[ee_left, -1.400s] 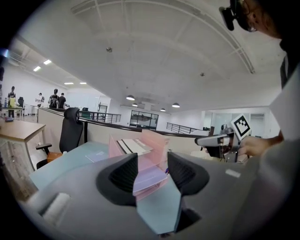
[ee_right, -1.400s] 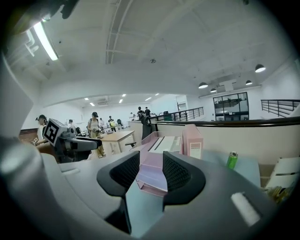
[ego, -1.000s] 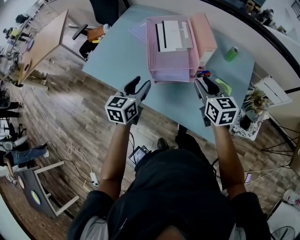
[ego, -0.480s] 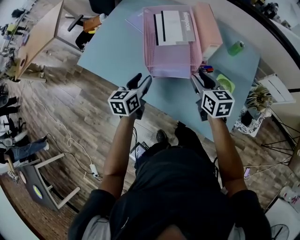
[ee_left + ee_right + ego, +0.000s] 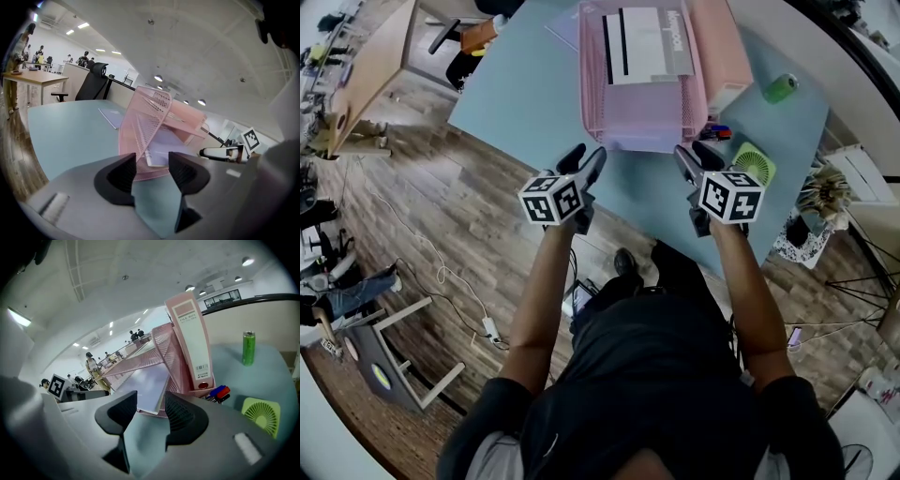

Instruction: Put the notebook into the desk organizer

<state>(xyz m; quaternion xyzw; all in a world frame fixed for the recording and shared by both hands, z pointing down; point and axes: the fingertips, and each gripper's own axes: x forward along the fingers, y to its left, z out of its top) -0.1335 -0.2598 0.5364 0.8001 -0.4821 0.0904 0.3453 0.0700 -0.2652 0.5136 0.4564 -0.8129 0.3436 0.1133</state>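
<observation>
Evidently the notebook (image 5: 149, 383) lies in the desk organizer's (image 5: 592, 103) lower tier, so the left gripper (image 5: 584, 161) and right gripper (image 5: 694, 155) hang just short of it over the surface (image 5: 520, 94), fingers (image 5: 123, 174) apart and empty, having just been opening wider, seemingly done.

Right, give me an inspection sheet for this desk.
Surface: pale blue table.
Job's things: notebook lies in organizer, lower tray; papers on top tray.
Clutter: file box, pens, fan, can right of organizer; lilac book left of it.
Grippers: left gripper and right gripper open, jaws have just been opening, nothing between them, near the table's front edge.
Cables: cable and power strip on floor.
Surroundings: wood floor, chair, desk, people far off.
</observation>
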